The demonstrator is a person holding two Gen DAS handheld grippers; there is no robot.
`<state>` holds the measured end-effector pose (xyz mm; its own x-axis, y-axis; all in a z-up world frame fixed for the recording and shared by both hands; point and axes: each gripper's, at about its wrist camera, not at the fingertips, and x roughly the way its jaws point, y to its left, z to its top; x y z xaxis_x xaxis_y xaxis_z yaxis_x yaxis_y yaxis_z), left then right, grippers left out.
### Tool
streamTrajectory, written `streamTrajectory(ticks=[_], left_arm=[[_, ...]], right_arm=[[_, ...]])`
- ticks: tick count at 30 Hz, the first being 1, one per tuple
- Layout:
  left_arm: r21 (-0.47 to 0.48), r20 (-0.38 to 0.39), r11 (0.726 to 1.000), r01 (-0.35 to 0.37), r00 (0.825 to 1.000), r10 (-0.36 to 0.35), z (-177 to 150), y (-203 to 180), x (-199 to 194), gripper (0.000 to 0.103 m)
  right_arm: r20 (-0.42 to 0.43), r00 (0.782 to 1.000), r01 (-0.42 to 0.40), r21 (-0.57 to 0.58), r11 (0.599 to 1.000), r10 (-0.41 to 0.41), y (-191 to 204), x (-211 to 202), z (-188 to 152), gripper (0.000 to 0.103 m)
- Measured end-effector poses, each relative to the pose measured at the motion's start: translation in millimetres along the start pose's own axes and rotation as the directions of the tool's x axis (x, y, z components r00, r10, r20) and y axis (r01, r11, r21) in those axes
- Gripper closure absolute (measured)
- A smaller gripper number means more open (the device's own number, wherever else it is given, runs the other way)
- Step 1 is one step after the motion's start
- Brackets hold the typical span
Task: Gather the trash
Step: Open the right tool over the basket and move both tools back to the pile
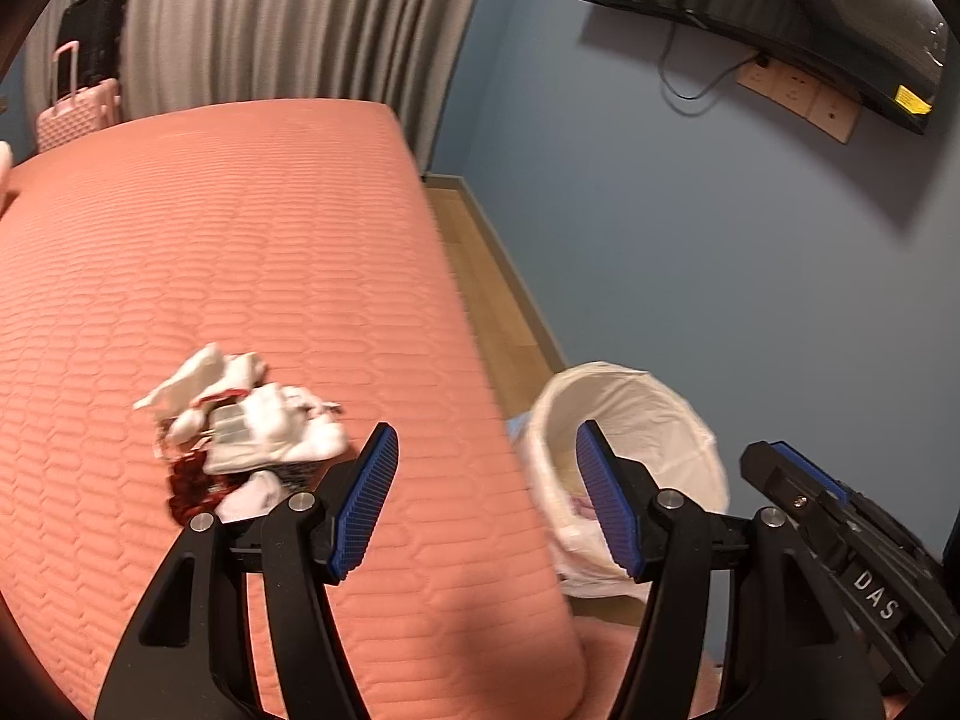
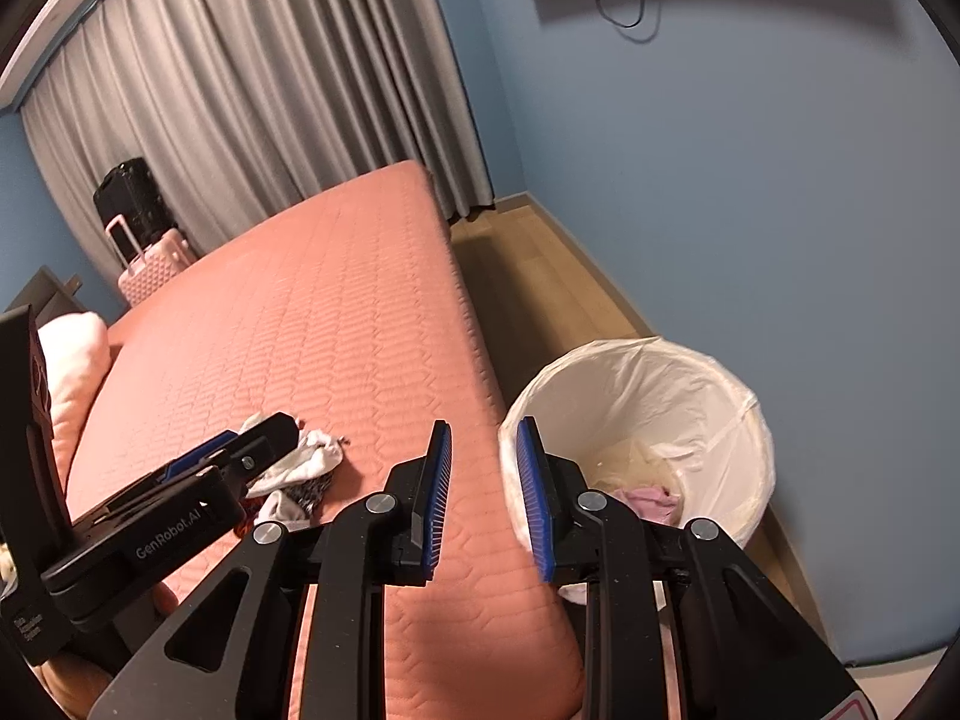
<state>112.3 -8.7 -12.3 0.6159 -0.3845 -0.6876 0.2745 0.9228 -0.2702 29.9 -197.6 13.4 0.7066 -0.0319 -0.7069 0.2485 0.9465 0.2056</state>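
1. Nearest first: the left gripper [image 1: 486,501] has its blue pads spread wide with nothing between them. It hangs over the near corner of the salmon-pink quilted bed [image 1: 240,252].
2. The right gripper [image 2: 483,495] is only slightly parted, a narrow gap between its pads, and it grips nothing either. It sits at the bed's edge, its left pad over the cover and its right pad in front of the bin.
3. Just ahead and left of the left gripper's left finger lies the trash pile [image 1: 240,438]: crumpled white tissue, a bit of red and some dark patterned scraps, resting on the bed cover. In the right wrist view the same pile [image 2: 300,468] is partly hidden behind the left gripper's body.
4. Ahead and right of both grippers, on the wood floor [image 2: 540,276] beside the bed, stands the trash bin [image 2: 744,408] with a white liner. Something pinkish and some pale crumpled stuff are already inside it.
5. Further out: a pale pillow [image 2: 78,360] off to the left, then a pink suitcase [image 2: 156,264] with a black suitcase [image 2: 135,192] behind it, by the grey curtains [image 2: 270,90].
6. On the blue wall [image 1: 690,240] to the right hangs a TV [image 1: 810,6], with a cable running to sockets below it.
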Motion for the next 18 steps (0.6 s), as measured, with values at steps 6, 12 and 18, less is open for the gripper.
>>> streamTrajectory(ticks=[6, 12, 18], left_arm=[[-0.027, -0.006, 0.997, -0.069, 0.998, 0.069, -10.9, 34.6, -7.6, 0.044], [-0.089, -0.025, 0.988, -0.126, 0.992, 0.125, -21.2, 75.3, -11.7, 0.044], [-0.146, -0.054, 0.970, -0.192, 0.981, 0.186, -33.7, 118.5, -13.7, 0.043]], right_arm=[[-0.048, 0.999, -0.027, -0.048, 0.998, 0.024, 28.6, 13.8, -17.8, 0.080], [-0.101, 0.994, -0.061, -0.100, 0.993, 0.051, 62.4, 29.1, -38.4, 0.080], [-0.150, 0.986, -0.092, -0.133, 0.987, 0.072, 89.3, 46.6, -56.0, 0.076]])
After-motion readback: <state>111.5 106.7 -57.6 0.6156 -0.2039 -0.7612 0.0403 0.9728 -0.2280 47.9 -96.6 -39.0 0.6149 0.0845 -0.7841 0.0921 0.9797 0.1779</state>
